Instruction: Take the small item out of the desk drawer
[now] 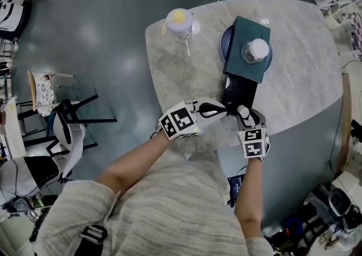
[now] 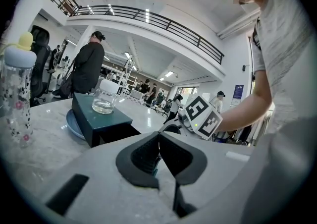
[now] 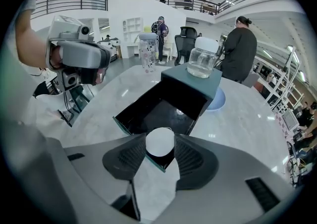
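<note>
A teal desk box (image 1: pixel 243 39) stands on a blue plate (image 1: pixel 225 45), and its black drawer (image 1: pixel 237 93) is pulled out toward me. In the right gripper view the drawer (image 3: pixel 158 109) looks bare inside. My right gripper (image 3: pixel 159 152) is shut on a small white round item (image 3: pixel 159 143), held just above the drawer's front edge. The same item (image 1: pixel 242 111) shows in the head view. My left gripper (image 1: pixel 224 111) is at the drawer's front left corner with its jaws shut (image 2: pixel 158 161). A thin teal sliver shows in their seam, and I cannot tell whether it is gripped.
A lidded glass jar (image 1: pixel 255 50) sits on top of the teal box. A clear bottle with a yellow cap (image 1: pixel 181 22) stands at the far left of the marble table (image 1: pixel 294 79). Chairs (image 1: pixel 68 119) stand on the floor to the left. People stand beyond the table.
</note>
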`<state>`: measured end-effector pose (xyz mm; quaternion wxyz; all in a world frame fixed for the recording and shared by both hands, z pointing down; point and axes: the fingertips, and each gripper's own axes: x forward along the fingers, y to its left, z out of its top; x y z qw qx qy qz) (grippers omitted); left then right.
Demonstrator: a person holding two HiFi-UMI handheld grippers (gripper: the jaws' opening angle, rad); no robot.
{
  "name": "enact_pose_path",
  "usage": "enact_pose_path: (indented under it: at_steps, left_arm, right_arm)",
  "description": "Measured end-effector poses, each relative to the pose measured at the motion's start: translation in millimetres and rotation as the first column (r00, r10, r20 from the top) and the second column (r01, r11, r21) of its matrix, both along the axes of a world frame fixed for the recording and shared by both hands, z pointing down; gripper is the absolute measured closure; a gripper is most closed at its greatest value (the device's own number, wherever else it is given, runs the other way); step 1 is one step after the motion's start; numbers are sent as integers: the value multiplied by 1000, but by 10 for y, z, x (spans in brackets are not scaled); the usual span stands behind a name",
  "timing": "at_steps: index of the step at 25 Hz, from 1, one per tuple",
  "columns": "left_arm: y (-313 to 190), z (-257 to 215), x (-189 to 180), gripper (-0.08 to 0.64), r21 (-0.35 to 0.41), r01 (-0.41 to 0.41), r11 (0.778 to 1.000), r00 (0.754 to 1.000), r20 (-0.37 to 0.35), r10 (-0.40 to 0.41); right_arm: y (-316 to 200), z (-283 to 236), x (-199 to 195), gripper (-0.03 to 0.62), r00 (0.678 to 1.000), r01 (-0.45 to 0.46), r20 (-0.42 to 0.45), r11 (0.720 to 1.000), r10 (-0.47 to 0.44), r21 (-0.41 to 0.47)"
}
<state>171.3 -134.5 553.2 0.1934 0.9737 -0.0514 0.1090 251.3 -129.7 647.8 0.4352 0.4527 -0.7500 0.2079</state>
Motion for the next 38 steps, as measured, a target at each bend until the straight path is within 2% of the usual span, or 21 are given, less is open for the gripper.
enact_pose_path:
  at_steps: [9,17,21,26,33,38]
  left_arm:
    - [-20,-72,-33,545,12,4,1000,1000,-4,-4]
    - [-41,-187,-25,545,31,-1,1000,1000,-23,2]
    - [-50,-270,-20,545,47,-5,999,999,-35,6]
    - [-49,-407,-38,545,69,-9,998,998,-56,13]
    - [-60,-659,-78,545,104,-12,994,996,-89,22]
    - [-74,-880,-142,545,117,-7,993,991,-130,22]
  right_arm:
    - [-37,-103,3,423,999,-36,15,999,35,30]
    - [-134,-548,-62,423,986,-101,147,985,80,139]
    - [-174,-877,-162,423,957,-143,279,965,78,222]
    - [-185,-1300,-331,423,907,-177,419,932,30,316]
    - [-176,-1800,-483,423,872,-203,490,893,-23,402]
    - [-130,-2152,-532,423,824,-255,564,851,-56,458]
